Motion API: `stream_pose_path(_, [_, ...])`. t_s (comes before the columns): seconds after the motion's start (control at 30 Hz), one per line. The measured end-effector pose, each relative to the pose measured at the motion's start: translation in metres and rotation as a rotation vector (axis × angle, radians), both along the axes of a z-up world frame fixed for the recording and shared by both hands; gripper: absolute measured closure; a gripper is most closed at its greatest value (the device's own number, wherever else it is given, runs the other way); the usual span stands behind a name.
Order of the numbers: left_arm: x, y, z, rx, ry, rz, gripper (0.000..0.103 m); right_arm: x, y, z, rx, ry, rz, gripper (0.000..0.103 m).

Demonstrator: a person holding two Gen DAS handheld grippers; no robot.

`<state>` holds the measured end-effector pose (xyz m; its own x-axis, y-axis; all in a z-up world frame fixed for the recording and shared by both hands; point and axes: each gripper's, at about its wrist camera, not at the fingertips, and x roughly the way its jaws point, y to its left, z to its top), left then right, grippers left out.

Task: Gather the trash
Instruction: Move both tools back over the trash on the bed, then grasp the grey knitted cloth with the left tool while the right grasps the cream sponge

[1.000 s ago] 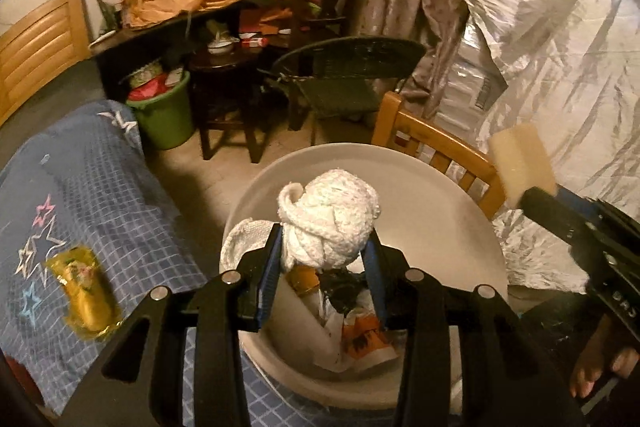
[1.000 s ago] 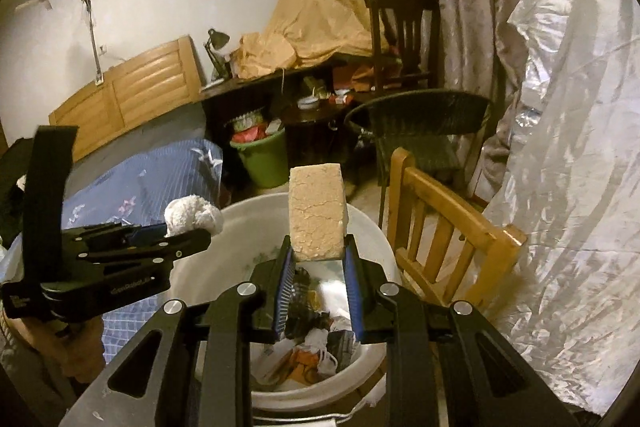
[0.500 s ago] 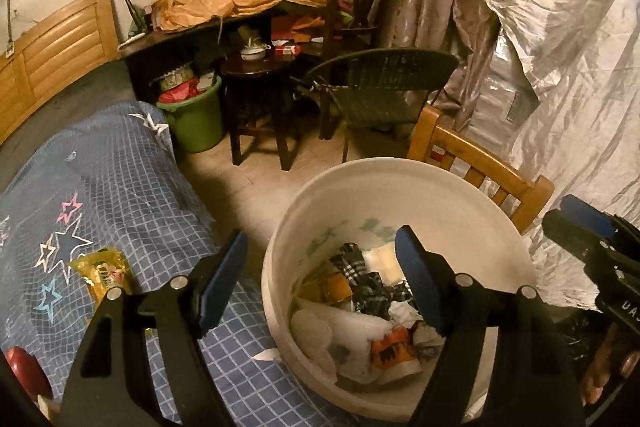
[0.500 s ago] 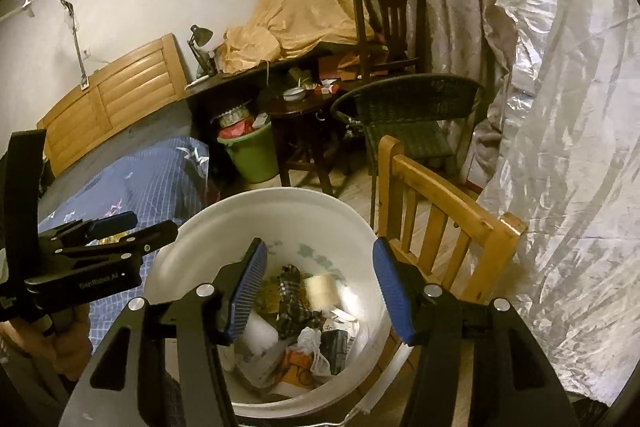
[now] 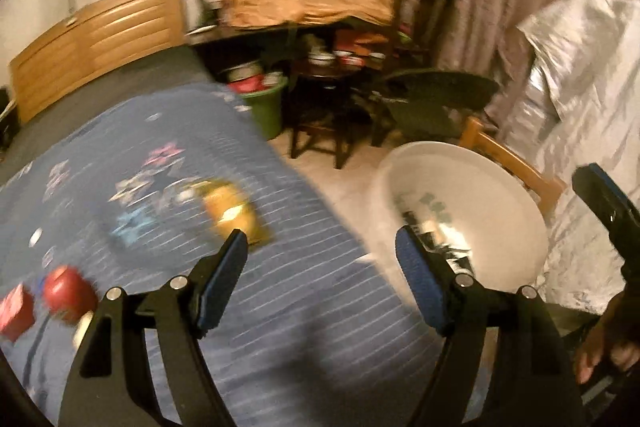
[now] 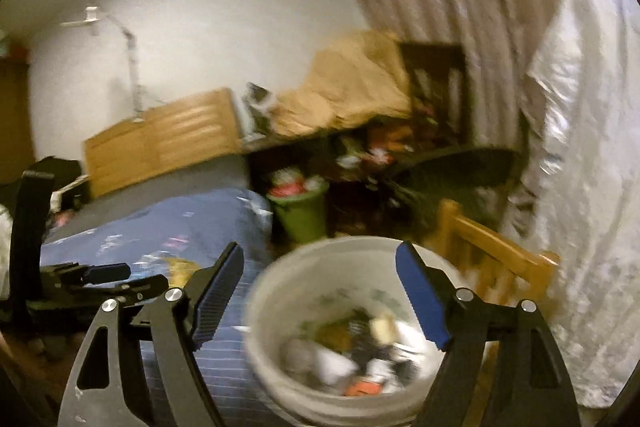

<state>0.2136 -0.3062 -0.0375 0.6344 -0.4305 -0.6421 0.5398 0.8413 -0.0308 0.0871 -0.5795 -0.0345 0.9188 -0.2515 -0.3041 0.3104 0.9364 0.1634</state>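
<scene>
A white bucket [image 5: 500,195] holding mixed trash stands on the floor beside the bed; it also shows in the right wrist view [image 6: 280,291], with the trash [image 6: 352,355] inside. My left gripper [image 5: 320,275] is open and empty over the blue blanket [image 5: 120,147], left of the bucket. A yellow wrapper [image 5: 230,211] lies on the blanket just beyond its left finger. Red objects [image 5: 68,293] lie at the blanket's lower left. My right gripper [image 6: 320,291] is open and empty above the bucket's near rim. Both views are motion-blurred.
A wooden chair [image 6: 500,259] stands right of the bucket, against a silver plastic cover [image 6: 580,147]. A green bin [image 5: 268,107], dark stool and wicker chair [image 5: 436,95] crowd the floor behind. A wooden headboard [image 5: 100,31] is at the back left.
Both grippers let go of their loads, the white wad and the sponge block, into the bucket and opened. Since then the left gripper swung left over the blanket; the right one drew back.
</scene>
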Motion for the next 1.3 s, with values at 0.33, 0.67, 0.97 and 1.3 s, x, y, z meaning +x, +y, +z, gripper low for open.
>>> stream_pose_path(0.33, [-0.019,0.191,-0.009,-0.033,0.014,0.301,0.025,0.057,0.121,-0.008,0.021,0.118,0.369,0.020])
stream_pose_path(0.67, [-0.040,0.229,-0.068,-0.027,0.088,0.238,0.041,0.157,0.226,-0.040,0.102,0.359,0.789,0.024])
stream_pose_path(0.97, [-0.004,0.233,-0.109,-0.051,0.183,0.275,0.055,0.245,0.318,-0.092,0.117,0.565,1.101,0.027])
stream_pose_path(1.3, [0.007,0.241,-0.113,-0.114,0.238,0.326,0.076,0.258,0.334,-0.118,0.095,0.612,1.063,0.059])
